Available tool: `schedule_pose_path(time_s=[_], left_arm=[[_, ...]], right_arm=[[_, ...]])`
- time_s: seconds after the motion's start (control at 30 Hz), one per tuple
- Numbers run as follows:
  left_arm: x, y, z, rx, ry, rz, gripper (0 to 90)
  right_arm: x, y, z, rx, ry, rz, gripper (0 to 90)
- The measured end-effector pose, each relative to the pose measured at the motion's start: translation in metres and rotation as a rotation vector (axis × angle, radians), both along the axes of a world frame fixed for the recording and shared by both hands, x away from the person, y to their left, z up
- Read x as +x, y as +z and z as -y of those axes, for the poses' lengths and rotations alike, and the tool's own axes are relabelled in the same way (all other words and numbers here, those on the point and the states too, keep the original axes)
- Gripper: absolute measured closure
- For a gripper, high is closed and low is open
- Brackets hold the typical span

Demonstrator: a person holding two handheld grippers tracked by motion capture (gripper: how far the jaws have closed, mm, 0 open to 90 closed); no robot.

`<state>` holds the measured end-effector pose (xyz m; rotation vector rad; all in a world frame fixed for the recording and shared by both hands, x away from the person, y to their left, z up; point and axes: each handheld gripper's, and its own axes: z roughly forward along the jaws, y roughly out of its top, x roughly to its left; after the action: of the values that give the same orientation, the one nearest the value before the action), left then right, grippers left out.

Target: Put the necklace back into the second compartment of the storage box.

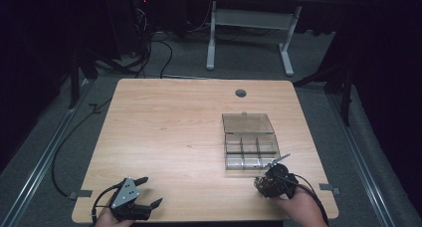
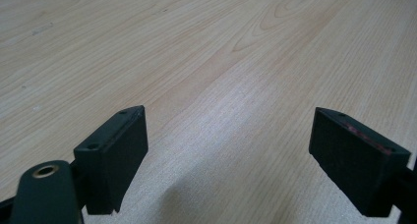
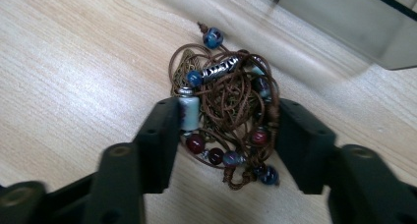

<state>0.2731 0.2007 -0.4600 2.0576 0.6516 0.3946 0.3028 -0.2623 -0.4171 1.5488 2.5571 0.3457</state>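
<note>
A tangled bundle of brown cord strung with blue, red and white beads (image 3: 231,86) lies on the wooden table (image 1: 174,122), just in front of a clear compartment box (image 1: 251,152). My right gripper (image 3: 229,107) straddles it from above. One pad rests against the white bead and the other against the cord's far side, so the jaws are shut on the bundle. In the high view my right gripper (image 1: 264,183) sits at the box's near right corner. My left gripper (image 1: 153,190) rests near the front left edge, its jaws wide open (image 2: 231,135) over bare wood.
The box's lid (image 1: 248,122) is folded back flat behind its compartments, and its smoky wall (image 3: 344,22) stands close beyond the beads. A round cable hole (image 1: 241,93) sits near the table's far edge. A white desk frame (image 1: 249,33) stands on the floor beyond.
</note>
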Motion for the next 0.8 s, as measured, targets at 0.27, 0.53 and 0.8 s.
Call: schedule_pose_path(time_s=[0.27,0.53,0.8], left_arm=[[-0.0002,0.0000,0.0001,0.001,0.001,0.001,15.2],[-0.0002,0.0001,0.0000,0.002,-0.001,0.000,15.3],[-0.0001,0.0000,-0.0001,-0.001,0.000,0.000,15.2]], right_arm=[[0.0004,0.0001,-0.0012,-0.010,0.012,-0.015,64.2],[0.0014,0.0007,-0.0019,-0.034,0.025,-0.018,71.8],[0.0011,0.0078,0.0008,-0.025,0.029,-0.019,71.9]])
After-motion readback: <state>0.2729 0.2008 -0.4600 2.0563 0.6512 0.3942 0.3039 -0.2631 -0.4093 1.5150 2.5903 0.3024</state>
